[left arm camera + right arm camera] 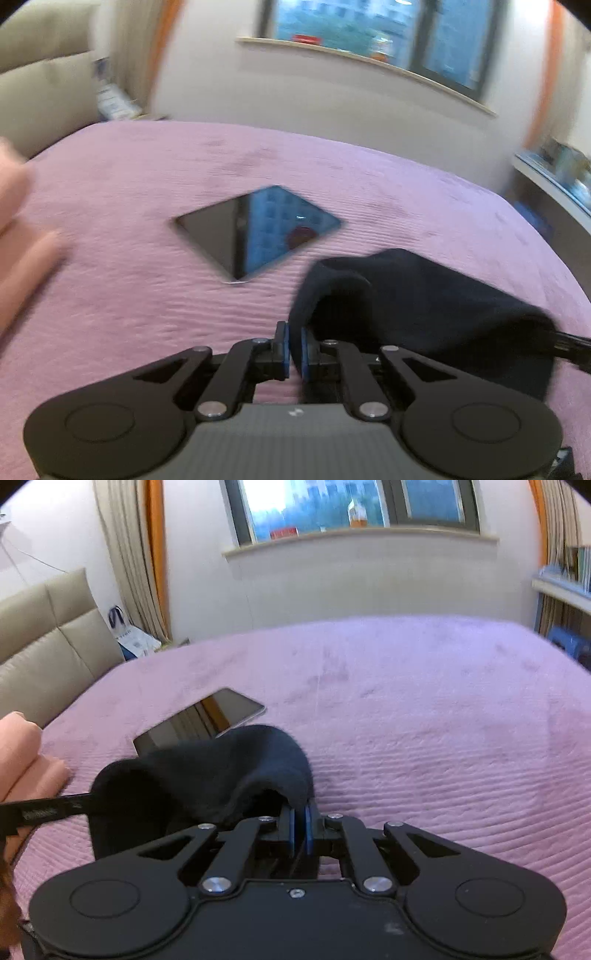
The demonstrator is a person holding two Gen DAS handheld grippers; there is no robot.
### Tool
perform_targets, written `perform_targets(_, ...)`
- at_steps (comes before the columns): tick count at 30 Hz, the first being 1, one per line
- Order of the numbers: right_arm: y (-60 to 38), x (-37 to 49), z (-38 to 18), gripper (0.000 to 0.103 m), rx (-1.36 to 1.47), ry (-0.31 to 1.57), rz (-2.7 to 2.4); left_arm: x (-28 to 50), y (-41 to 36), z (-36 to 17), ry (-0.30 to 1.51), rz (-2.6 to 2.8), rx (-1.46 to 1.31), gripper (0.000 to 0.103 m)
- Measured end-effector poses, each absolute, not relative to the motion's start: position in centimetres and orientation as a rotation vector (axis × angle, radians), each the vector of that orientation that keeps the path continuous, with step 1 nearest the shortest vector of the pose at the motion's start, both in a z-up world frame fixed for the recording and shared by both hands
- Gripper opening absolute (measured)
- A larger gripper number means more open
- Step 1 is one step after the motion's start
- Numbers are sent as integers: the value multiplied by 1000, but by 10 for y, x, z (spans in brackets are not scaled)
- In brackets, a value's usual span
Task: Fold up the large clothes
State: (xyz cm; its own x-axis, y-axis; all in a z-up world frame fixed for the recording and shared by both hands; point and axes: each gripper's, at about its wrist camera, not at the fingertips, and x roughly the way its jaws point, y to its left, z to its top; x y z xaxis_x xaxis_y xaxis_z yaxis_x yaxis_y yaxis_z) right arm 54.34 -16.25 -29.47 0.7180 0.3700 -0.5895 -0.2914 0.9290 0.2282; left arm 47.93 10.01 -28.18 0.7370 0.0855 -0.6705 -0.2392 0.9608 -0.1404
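On the pink bed (pixel 424 701), right tongs (pixel 300 818) are clenching the dark garment's (pixel 207 771) edge while left tongs (pixel 294 341) are sitting nearly shut, seemingly grasping nothing, so 1-sided lifting is risking sag onto the tablet (pixel 258 232).

My dark navy garment (pixel 207 775) is bunched and lifted above the pink bedcover, arched between my two claws, one edge pinched at its right side.
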Motion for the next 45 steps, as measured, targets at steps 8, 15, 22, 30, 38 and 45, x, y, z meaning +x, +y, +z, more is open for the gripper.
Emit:
perform_targets(8, -195, 567, -385, 14, 140, 1010, 252, 466, 182, -353, 948, 410, -283, 2)
perform_targets(15, -207, 547, -326, 79, 176, 762, 290, 457, 146, -295, 732, 41, -339, 55)
perform_targets(22, -180, 574, -338, 77, 68, 876, 252, 513, 103, -325, 904, -37, -282, 68)
perform_targets(30, -189, 585, -380, 9, 264, 1025, 268, 508, 103, -315, 834, 55, -236, 6)
perform_targets(38, -196, 561, -345, 7, 270, 807, 291, 463, 171, -346, 904, 34, -383, 13)
perform_targets(45, -197, 563, -383, 32, 195, 972, 256, 459, 186, -359, 939, -40, -284, 47)
